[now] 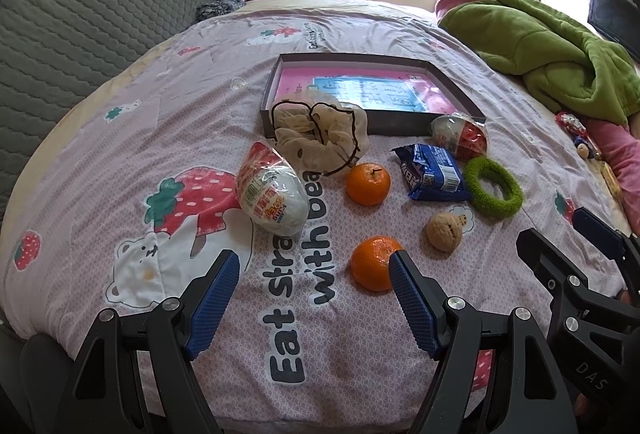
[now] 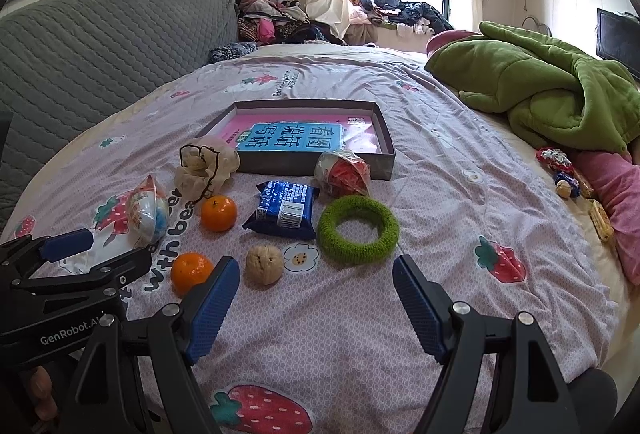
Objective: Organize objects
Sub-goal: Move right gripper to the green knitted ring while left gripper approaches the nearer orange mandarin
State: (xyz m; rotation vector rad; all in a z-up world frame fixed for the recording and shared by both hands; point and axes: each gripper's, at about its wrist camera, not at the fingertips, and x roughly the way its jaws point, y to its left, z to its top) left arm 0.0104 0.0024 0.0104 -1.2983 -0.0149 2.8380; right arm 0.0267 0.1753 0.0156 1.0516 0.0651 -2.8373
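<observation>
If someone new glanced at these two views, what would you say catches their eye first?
Probably the two bright oranges, one beside the blue snack packet and one nearer the cameras, next to the walnut. Then the fuzzy green ring to the packet's right, and behind them the shallow grey box holding a pink and blue book. A green blanket is heaped at the far right.

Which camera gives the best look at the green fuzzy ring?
The right wrist view: the green ring lies near the middle of the picture, whole and large, with its hole fully open to view. In the left wrist view the green ring sits farther right, smaller and foreshortened, though still unobstructed.
</observation>
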